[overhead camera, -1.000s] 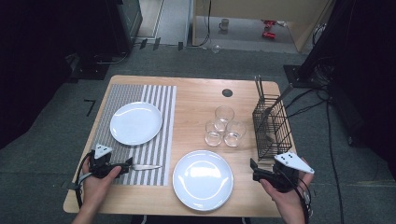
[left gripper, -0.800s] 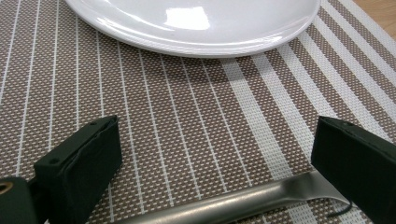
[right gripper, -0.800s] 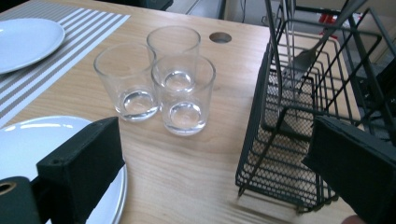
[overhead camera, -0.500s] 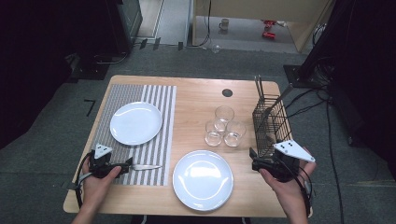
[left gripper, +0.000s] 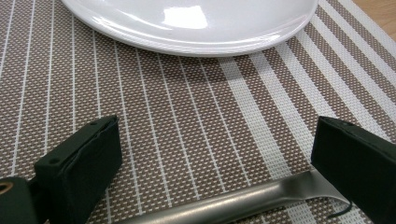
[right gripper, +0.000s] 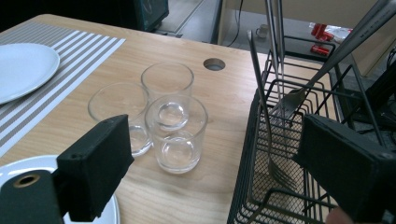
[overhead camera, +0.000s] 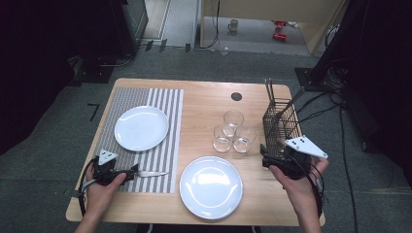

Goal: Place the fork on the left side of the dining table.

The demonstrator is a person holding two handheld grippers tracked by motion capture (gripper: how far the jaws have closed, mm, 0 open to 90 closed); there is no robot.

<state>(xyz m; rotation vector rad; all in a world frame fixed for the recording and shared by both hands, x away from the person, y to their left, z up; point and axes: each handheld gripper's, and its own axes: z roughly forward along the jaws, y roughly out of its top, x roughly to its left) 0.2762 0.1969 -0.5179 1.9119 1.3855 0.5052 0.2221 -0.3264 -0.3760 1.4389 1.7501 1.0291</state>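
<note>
High view: left gripper [overhead camera: 130,174], at lower left, straddles a knife [overhead camera: 151,173] unclenched; right gripper [overhead camera: 265,156], released and just narrowing, faces the wire basket [overhead camera: 282,127].

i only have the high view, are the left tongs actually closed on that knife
Observer: No. In the left gripper view the left tongs stand wide open, and the knife lies flat on the placemat, ungripped.
Operator: whats in the wire basket, cant make it out
Observer: The right gripper view shows forks in the basket; one fork stands tines down.
Operator: anything in the glasses
Observer: Up close, all three glasses look empty.
</note>
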